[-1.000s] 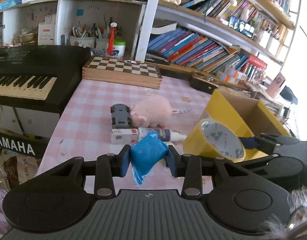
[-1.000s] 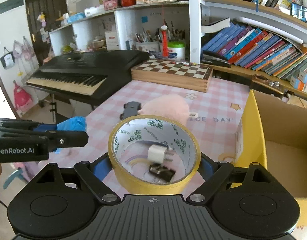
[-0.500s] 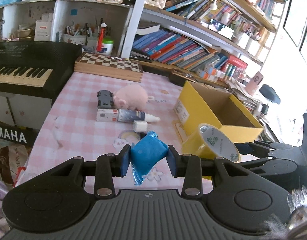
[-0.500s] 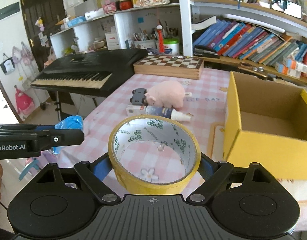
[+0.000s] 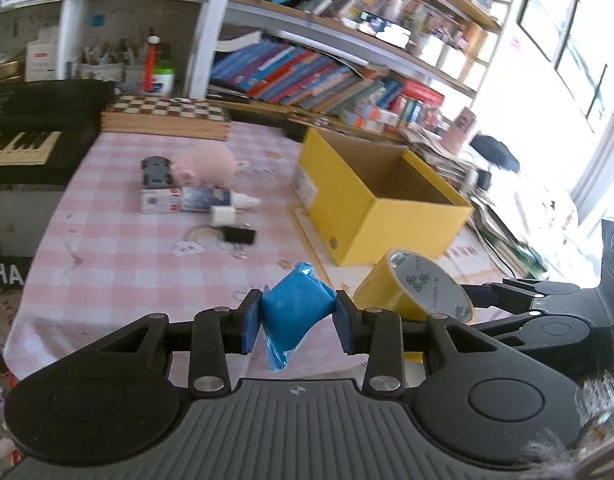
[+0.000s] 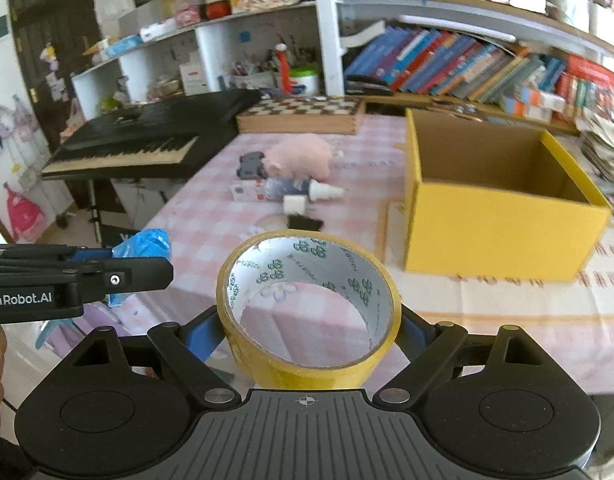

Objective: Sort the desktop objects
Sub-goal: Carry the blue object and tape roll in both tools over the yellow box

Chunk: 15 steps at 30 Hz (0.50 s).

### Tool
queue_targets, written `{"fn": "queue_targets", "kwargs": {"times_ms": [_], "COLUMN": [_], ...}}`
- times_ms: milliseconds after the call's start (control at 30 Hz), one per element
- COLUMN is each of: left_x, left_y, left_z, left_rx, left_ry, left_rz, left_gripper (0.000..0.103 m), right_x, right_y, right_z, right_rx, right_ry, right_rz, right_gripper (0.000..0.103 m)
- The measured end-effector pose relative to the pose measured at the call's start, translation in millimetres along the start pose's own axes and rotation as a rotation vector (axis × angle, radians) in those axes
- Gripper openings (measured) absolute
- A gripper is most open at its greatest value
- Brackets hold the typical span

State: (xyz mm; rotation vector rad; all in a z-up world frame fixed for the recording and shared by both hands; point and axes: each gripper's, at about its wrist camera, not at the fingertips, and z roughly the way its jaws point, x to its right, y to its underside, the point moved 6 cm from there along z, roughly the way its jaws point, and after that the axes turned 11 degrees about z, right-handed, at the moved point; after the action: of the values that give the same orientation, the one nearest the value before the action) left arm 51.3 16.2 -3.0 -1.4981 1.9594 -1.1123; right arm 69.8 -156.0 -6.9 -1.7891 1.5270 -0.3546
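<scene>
The left gripper is clamped on a crumpled blue packet, shiny plastic with a tail dangling at 6 o'clock. At its 3 o'clock, the right gripper squeezes a yellow tape roll, white-lined with green logos. The open yellow box sits at 1 o'clock.

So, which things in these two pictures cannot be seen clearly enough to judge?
- Floor of the yellow box: both views, hidden by its own walls.
- Blue packet: no label readable; in the right wrist view the left gripper covers most of it.
- Small white item and black item on the tablecloth: blurred and small in both views.
- Book titles: motion blur.
- Tape roll: print unreadable.
</scene>
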Motion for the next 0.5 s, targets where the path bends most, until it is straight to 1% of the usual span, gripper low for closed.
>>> {"fn": "queue_targets", "kwargs": {"times_ms": [200,500], "left_x": [20,49], "left_y": [2,-1], "left_z": [6,21], "left_rx": [-0.016,-0.034], "left_ry": [0.061,0.163], "left_rz": [0.040,0.100], "left_gripper": [0.035,0.035], "right_x": [13,37], "right_y": [14,27], "right_z": [-15,-34], "right_rx": [0.003,0.007], "right_ry": [0.048,0.128], "right_rz": [0.046,0.111], "right_gripper": [0.089,0.089]}}
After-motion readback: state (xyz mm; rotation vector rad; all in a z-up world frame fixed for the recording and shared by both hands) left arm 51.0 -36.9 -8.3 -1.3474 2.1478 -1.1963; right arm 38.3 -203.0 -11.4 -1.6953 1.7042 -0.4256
